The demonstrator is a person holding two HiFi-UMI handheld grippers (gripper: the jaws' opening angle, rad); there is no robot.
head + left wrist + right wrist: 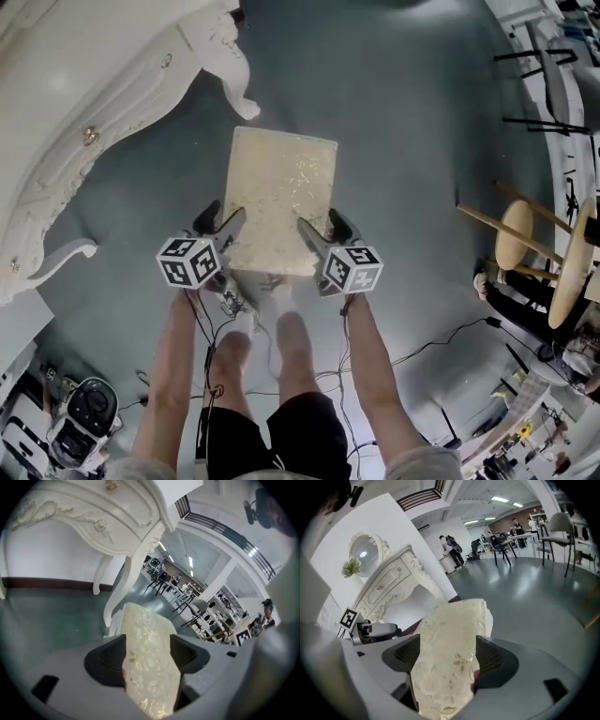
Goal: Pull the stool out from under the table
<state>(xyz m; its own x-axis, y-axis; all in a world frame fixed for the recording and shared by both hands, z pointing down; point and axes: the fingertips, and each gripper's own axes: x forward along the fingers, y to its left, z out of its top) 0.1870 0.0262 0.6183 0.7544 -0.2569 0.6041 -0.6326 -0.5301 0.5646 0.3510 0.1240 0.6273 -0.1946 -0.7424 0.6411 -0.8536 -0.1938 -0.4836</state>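
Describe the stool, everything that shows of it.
The stool shows mostly as a rectangular padded seat in cream fabric with a shiny gold leaf pattern. From the head view it sits level over the grey floor, clear of the white carved table, just ahead of the person's legs; its own legs are hidden beneath the seat. The left tool and the right tool are each shut on the seat's near edge, one at each corner.

The person wears black shorts [281, 431], grey sleeves [417, 464] (marker cubes [190, 261] are black-and-white).
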